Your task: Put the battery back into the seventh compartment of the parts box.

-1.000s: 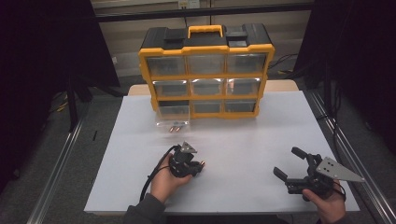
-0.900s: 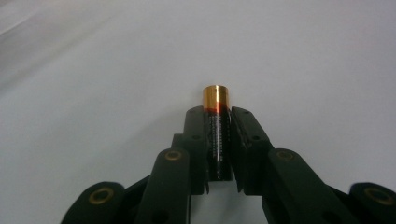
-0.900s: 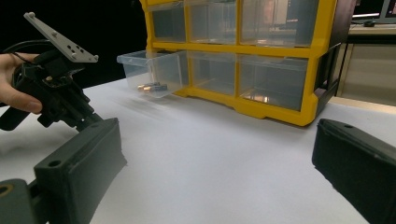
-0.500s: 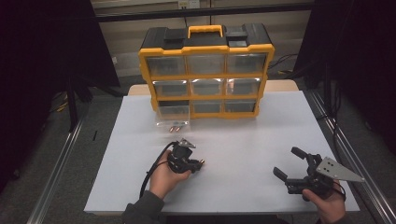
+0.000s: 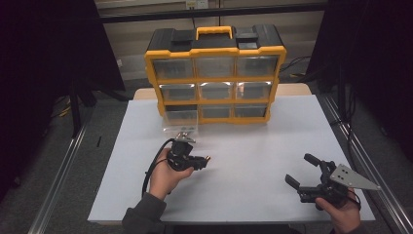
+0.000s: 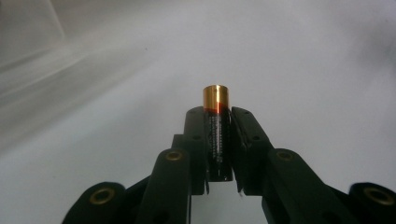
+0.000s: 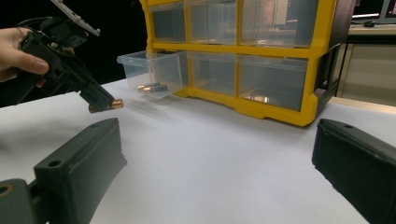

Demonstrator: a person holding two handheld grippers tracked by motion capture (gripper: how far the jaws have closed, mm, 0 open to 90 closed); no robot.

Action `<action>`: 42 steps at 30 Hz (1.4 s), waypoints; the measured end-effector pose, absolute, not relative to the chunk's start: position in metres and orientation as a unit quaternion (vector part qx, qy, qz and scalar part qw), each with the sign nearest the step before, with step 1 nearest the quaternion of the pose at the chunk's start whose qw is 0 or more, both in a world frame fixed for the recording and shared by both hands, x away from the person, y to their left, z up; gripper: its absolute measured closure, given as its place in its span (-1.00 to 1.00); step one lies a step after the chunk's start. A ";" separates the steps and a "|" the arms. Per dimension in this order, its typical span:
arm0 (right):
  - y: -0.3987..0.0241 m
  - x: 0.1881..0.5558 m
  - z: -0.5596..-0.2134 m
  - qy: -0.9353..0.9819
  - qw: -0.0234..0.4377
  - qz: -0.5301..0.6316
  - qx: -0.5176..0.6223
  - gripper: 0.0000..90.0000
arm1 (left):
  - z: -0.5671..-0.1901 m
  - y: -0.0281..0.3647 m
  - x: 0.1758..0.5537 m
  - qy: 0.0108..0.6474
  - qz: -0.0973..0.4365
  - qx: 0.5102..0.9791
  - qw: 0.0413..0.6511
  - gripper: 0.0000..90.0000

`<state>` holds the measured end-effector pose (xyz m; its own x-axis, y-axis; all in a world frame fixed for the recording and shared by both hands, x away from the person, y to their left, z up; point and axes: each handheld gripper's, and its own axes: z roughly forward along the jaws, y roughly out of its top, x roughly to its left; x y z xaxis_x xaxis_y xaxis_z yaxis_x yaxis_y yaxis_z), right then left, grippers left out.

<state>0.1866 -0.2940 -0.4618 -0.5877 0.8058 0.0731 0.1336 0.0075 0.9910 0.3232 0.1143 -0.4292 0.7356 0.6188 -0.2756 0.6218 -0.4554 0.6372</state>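
The left gripper (image 5: pixel 200 161) jaws clench a black, copper-capped cylindrical battery (image 6: pixel 217 135) lengthwise above the white bench (image 5: pixel 253 146), where its smooth casing could slide out.

Left hand-held gripper (image 5: pixel 203 161) w/ battery (image 6: pixel 216 135) lifted off table.

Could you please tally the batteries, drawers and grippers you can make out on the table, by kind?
Batteries: 3, one in the left gripper as battery and two in the pulled-out drawer.
Drawers of the yellow organiser: 9, one pulled out.
Grippers: 2, counting the right gripper.
Total: 14.
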 end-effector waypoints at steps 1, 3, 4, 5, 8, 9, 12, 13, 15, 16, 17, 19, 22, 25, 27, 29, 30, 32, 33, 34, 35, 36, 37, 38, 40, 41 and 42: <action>-0.294 0.187 -0.462 0.654 0.278 0.606 0.359 -0.97 | -0.427 0.114 0.324 0.363 0.000 0.854 0.374 0.72; -0.295 0.187 -0.462 0.655 0.276 0.605 0.358 -0.97 | -0.421 0.115 0.327 0.363 0.003 0.855 0.371 0.72; -0.294 0.187 -0.462 0.655 0.276 0.605 0.359 -0.97 | -0.418 0.115 0.328 0.363 0.005 0.854 0.373 0.72; -0.294 0.187 -0.462 0.654 0.277 0.606 0.359 -0.97 | -0.415 0.115 0.329 0.363 0.006 0.852 0.376 0.72; -0.294 0.187 -0.462 0.654 0.277 0.606 0.359 -0.97 | -0.406 0.117 0.334 0.362 0.007 0.853 0.376 0.72; -0.294 0.187 -0.462 0.653 0.277 0.606 0.360 -0.97 | -0.404 0.118 0.335 0.363 0.005 0.853 0.375 0.72; -0.294 0.186 -0.462 0.653 0.276 0.606 0.361 -0.97 | -0.397 0.120 0.340 0.367 -0.001 0.847 0.384 0.72; -0.294 0.186 -0.462 0.653 0.277 0.606 0.360 -0.97 | -0.395 0.120 0.341 0.369 0.005 0.847 0.383 0.72; -0.294 0.186 -0.462 0.653 0.276 0.606 0.360 -0.97 | -0.391 0.122 0.345 0.368 0.005 0.848 0.381 0.72; -0.294 0.186 -0.462 0.653 0.276 0.606 0.360 -0.97 | -0.389 0.122 0.346 0.370 0.007 0.846 0.383 0.72; -0.294 0.186 -0.462 0.653 0.276 0.606 0.360 -0.97 | -0.387 0.123 0.347 0.369 0.009 0.848 0.381 0.72; -0.294 0.186 -0.462 0.653 0.276 0.606 0.360 -0.97 | -0.383 0.124 0.350 0.371 0.014 0.846 0.381 0.72; -0.294 0.187 -0.462 0.653 0.276 0.606 0.361 -0.97 | -0.377 0.126 0.355 0.374 0.021 0.847 0.377 0.72; -0.294 0.187 -0.462 0.653 0.276 0.606 0.360 -0.97 | -0.370 0.129 0.360 0.375 0.029 0.847 0.376 0.72; -0.294 0.187 -0.462 0.654 0.276 0.606 0.360 -0.97 | -0.367 0.131 0.363 0.380 0.035 0.843 0.378 0.72; -0.294 0.187 -0.462 0.653 0.276 0.606 0.360 -0.97 | -0.364 0.133 0.366 0.382 0.040 0.843 0.376 0.72; -0.294 0.187 -0.462 0.654 0.275 0.606 0.359 -0.97 | -0.363 0.135 0.368 0.387 0.040 0.841 0.376 0.72; -0.294 0.187 -0.462 0.653 0.275 0.607 0.360 -0.97 | -0.361 0.138 0.372 0.392 0.045 0.840 0.372 0.72; -0.294 0.187 -0.462 0.653 0.275 0.607 0.360 -0.97 | -0.361 0.139 0.373 0.393 0.044 0.839 0.374 0.72; -0.294 0.187 -0.462 0.653 0.275 0.607 0.361 -0.97 | -0.360 0.140 0.375 0.398 0.048 0.838 0.370 0.72; -0.294 0.187 -0.462 0.653 0.275 0.607 0.360 -0.97 | -0.359 0.141 0.377 0.399 0.051 0.838 0.368 0.72; -0.294 0.187 -0.462 0.653 0.275 0.607 0.360 -0.97 | -0.360 0.142 0.378 0.405 0.051 0.834 0.371 0.72; -0.294 0.187 -0.462 0.653 0.275 0.607 0.360 -0.97 | -0.360 0.142 0.380 0.410 0.053 0.829 0.375 0.72; -0.294 0.187 -0.462 0.653 0.275 0.607 0.361 -0.97 | -0.359 0.144 0.382 0.412 0.053 0.831 0.371 0.72; -0.295 0.187 -0.462 0.653 0.275 0.607 0.361 -0.97 | -0.360 0.146 0.385 0.417 0.055 0.827 0.374 0.72; -0.295 0.187 -0.462 0.653 0.275 0.607 0.361 -0.97 | -0.359 0.147 0.386 0.420 0.054 0.826 0.373 0.72; -0.295 0.187 -0.462 0.653 0.275 0.607 0.361 -0.97 | -0.359 0.148 0.388 0.419 0.056 0.828 0.369 0.72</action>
<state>0.1867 -0.2945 -0.4620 -0.5876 0.8052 0.0797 0.1381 0.0027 0.9904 0.3881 0.1483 -0.3594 0.6432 0.7346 -0.2160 0.6516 -0.3769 0.6583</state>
